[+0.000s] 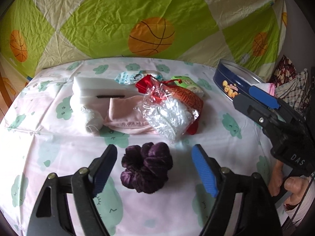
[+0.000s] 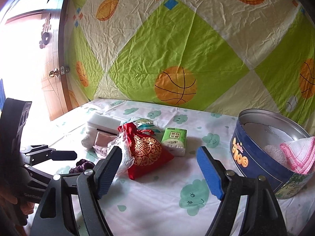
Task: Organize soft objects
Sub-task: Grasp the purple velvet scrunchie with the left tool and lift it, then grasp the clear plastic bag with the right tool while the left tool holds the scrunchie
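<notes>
lying between the parted left gripper (image 1: 154, 155) fingers, untouched: purple scrunchie (image 1: 146, 167).

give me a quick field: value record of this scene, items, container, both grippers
surface: table under a cloud-print cloth
container: round blue tin, lid off, at the right
in tin: pink-edged cloth, partly over the rim
nearest item: purple scrunchie, lying on the cloth
pile behind: clear plastic bag, red pouch, pink cloth, white sponge block, green tissue pack
left gripper: open, fingers either side of the scrunchie, not pressing it
right gripper: open, holding nothing
</notes>
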Motion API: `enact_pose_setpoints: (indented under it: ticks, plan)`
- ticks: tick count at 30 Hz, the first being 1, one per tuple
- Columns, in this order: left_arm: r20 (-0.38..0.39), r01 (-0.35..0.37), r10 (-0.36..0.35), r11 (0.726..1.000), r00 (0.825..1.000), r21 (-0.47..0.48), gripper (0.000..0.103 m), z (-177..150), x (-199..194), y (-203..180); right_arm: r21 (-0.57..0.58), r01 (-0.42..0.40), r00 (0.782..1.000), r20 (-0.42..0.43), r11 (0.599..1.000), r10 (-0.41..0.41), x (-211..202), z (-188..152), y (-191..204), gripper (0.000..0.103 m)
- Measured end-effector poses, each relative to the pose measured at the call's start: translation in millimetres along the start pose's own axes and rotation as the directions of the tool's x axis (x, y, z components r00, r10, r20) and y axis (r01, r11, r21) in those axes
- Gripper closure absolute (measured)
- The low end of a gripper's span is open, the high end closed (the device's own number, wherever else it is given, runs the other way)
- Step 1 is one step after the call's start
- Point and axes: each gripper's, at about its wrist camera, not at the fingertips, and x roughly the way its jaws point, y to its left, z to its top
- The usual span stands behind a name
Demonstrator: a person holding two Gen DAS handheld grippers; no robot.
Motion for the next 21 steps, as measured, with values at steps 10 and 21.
enact_pose_setpoints:
  ticks: [10, 21]
  plan:
    - [-0.079, -0.010, 0.004, 0.998, 0.997, -0.068, 0.067, -2.8, 18.2, 16.1, -0.051, -0.101, 0.994, -0.053, 0.994, 0.098, 33.4, 11.8, 29.6, 0.028]
    - [0.124, -0.165, 0.190, 0.968, 0.974, -0.187, 0.067, -5.1, -35.7, 45.5, -0.074, -0.255, 0.910, -0.355, 0.964, 0.213, 109.0, 7.7, 64.2, 0.046]
